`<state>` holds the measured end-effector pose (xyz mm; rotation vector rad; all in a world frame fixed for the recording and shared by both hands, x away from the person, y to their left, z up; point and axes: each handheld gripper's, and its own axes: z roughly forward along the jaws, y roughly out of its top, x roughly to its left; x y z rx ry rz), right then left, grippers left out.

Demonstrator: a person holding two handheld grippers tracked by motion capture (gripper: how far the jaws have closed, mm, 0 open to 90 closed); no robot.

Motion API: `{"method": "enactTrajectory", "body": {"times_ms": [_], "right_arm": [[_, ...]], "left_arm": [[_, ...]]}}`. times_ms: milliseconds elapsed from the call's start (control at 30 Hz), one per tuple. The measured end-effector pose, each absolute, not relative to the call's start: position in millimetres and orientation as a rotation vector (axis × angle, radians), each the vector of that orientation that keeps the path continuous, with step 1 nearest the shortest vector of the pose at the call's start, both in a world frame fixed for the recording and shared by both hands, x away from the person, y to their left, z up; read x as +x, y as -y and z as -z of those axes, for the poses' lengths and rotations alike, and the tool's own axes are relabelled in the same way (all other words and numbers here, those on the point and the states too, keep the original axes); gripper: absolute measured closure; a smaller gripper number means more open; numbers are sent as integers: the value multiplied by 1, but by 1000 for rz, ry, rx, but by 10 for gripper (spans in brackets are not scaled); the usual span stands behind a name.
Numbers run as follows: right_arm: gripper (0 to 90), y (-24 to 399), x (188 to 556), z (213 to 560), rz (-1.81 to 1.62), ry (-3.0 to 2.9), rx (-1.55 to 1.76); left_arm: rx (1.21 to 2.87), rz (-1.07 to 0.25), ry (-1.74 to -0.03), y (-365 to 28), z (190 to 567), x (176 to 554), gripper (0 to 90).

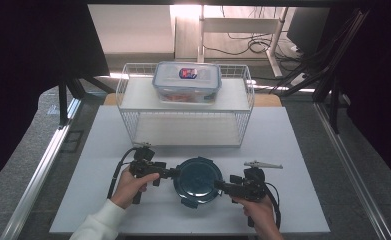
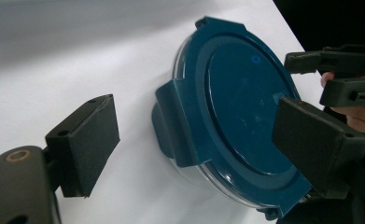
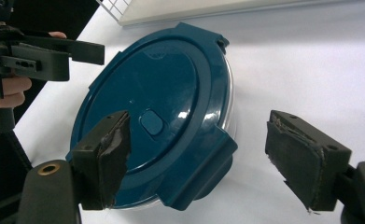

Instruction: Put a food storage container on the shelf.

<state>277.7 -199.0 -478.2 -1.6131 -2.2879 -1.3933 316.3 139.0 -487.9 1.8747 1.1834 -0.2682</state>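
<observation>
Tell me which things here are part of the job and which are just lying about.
In the job:
round container with blue lid
left gripper, open at its side clip
right gripper, open at the opposite clip

Lying about:
wire rack
rectangular box on the rack

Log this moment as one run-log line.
left gripper: open, astride lid latch | right gripper: open, astride opposite latch | round container: on table, lid on | box: on rack

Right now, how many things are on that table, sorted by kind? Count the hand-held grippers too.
Round containers with a blue lid: 1
Rectangular clear containers with a clear lid, on top of the rack: 1
White wire racks: 1
Hand-held grippers: 2, left gripper, right gripper, jaws open at either side of the blue lid
Total: 5
</observation>
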Motion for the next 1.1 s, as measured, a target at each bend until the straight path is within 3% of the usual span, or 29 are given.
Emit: {"method": "enactTrajectory", "body": {"times_ms": [333, 567, 767, 1100], "right_arm": [[191, 197, 278, 492, 1350, 2151, -1671], [200, 189, 278, 500, 1302, 2092, -1668], [289, 186, 279, 501, 1291, 2062, -1664], [362, 191, 282, 502, 1312, 2002, -1674]], "left_arm": [[1896, 367, -1179, -132, 500, 326, 143], [1922, 424, -1186, -121, 506, 325, 207], [1914, 444, -1213, -118, 507, 323, 242], [1836, 495, -1234, -130, 508, 319, 347]]}}
